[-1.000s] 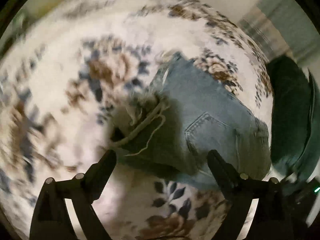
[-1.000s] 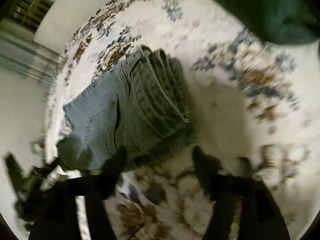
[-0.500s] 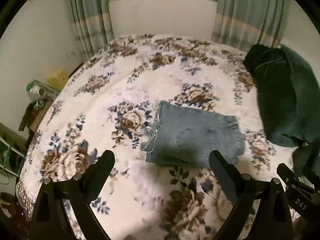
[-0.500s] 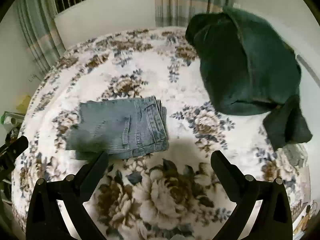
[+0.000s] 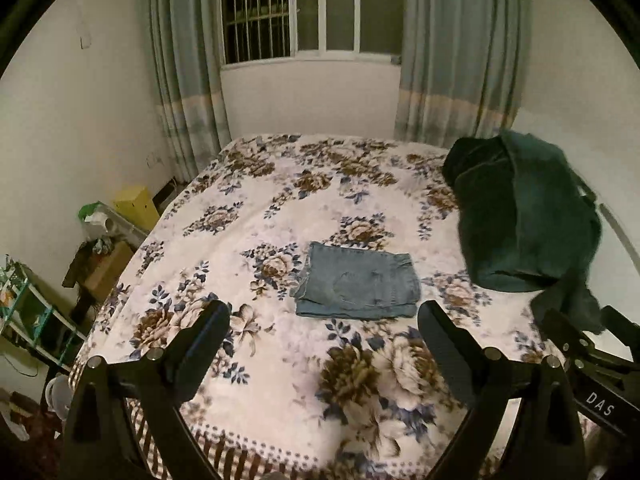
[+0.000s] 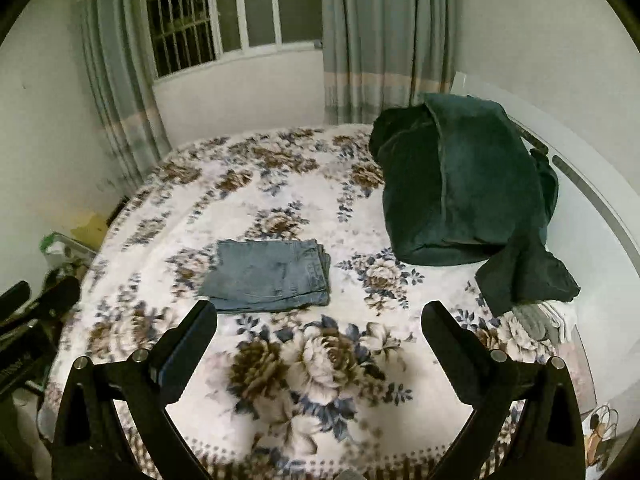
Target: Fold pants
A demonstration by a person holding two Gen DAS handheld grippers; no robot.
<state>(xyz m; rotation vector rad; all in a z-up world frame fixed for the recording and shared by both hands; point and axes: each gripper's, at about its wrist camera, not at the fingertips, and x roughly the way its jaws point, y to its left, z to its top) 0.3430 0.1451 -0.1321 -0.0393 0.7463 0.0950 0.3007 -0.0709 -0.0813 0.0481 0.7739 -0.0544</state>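
1. Left wrist view: the left gripper [image 5: 324, 320] has its jaws spread wide with nothing between them; only flowered bedspread [image 5: 256, 364] shows in the gap.
2. Just beyond the gap, a little nearer the right finger, lie the pants [image 5: 358, 286], folded into a flat blue denim rectangle on the bedspread, apart from both fingers.
3. Off past the right finger, the right gripper [image 5: 592, 344] pokes in at the edge; its black arm reads "DAS".
4. Farther out past the right finger, a dark green blanket [image 5: 520, 216] is heaped on the bed, well apart from the pants.
5. Past the left finger, beside the bed, stand a yellow box [image 5: 134, 204] and a cluttered shelf [image 5: 24, 304].
6. Straight ahead, past the bed, is a barred window [image 5: 304, 8] between grey-blue curtains [image 5: 188, 68].
7. Right wrist view: the right gripper [image 6: 320, 314] is likewise wide open and holds nothing.
8. The pants [image 6: 268, 274] lie just ahead of the left finger, with stacked folded edges on their right side.
9. The blanket [image 6: 460, 184] sits ahead of the right finger, one end trailing toward the bed's edge.
10. At the far left edge, the left gripper [image 6: 36, 304] shows as blurred black bars.
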